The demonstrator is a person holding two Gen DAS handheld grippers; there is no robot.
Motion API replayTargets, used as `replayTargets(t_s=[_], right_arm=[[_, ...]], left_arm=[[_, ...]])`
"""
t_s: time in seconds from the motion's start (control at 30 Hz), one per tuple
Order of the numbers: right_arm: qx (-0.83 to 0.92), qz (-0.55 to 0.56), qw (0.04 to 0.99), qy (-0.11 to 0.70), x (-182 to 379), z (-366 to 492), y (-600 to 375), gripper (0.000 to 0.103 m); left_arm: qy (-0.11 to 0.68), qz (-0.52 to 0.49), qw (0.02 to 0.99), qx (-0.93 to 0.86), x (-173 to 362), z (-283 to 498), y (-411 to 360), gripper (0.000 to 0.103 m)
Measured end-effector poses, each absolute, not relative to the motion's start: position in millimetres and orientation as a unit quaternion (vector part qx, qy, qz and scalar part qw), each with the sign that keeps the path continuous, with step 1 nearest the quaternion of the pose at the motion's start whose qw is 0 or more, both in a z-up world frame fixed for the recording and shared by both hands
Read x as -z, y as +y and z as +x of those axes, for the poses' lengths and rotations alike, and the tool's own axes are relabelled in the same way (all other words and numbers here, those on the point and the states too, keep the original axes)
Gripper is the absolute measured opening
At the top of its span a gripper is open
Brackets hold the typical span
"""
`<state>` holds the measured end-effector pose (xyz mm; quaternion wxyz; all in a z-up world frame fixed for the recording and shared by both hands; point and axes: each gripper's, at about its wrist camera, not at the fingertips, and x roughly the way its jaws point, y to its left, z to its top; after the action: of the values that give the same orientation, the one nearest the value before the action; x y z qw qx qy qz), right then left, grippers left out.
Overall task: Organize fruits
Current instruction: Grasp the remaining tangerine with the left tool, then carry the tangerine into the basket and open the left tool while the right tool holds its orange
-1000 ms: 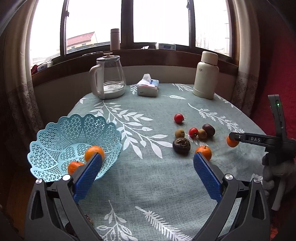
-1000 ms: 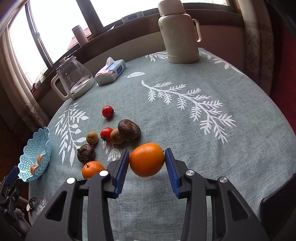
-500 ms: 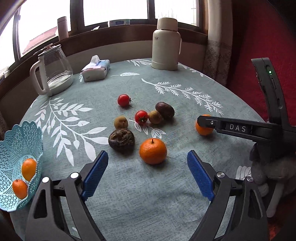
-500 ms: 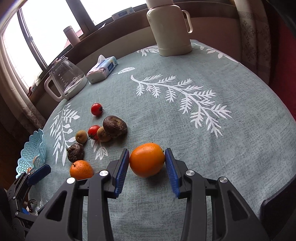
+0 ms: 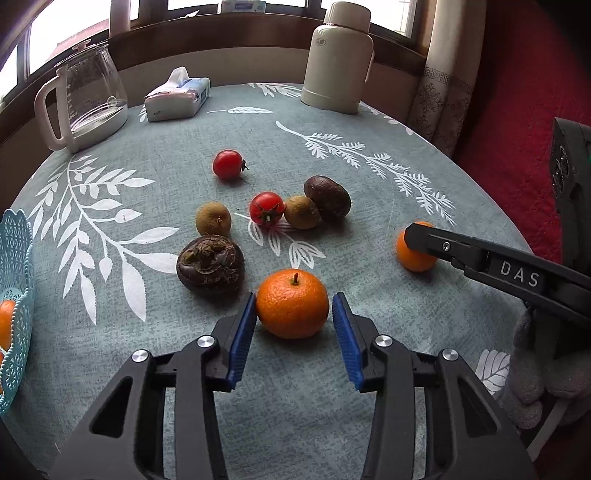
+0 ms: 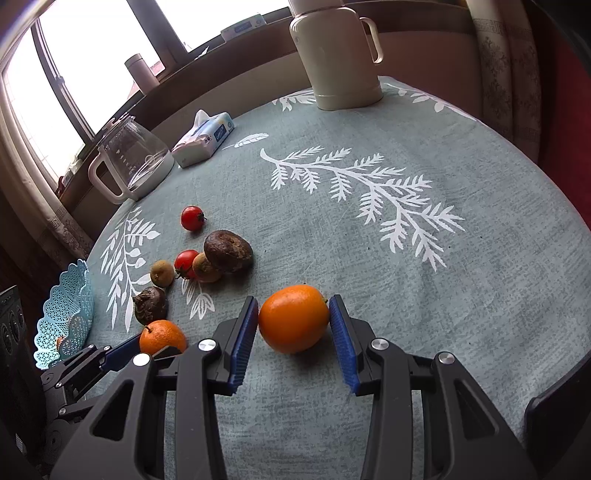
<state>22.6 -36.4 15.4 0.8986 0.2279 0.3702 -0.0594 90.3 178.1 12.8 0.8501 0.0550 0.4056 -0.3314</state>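
Left tool point(image 5: 294, 332) and right tool point(image 6: 293, 334) low, fingers parted (not clamping).

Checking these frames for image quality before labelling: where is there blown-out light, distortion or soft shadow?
Left wrist view: window at top overexposed, table edge bowed by the fisheye, faint shadow under the mandarin. Right wrist view: window white and blown out, soft shadow beneath the orange, fruit sharp.
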Motion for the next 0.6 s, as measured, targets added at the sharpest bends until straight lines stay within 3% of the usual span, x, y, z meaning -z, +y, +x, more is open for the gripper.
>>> replayTargets(t_s=[0.33,0.6], right_arm=[[0.055,0.234,0.899,0.367,-16,21,-37,0.042],[0.066,0.185,0.911,0.361,-18,22,-21,0.051]], left_arm=[[0.392,0.038,0.864,0.314,-21,81,196,0.041],[0.356,0.019,0.883,0.306,-47,71,221,0.041]])
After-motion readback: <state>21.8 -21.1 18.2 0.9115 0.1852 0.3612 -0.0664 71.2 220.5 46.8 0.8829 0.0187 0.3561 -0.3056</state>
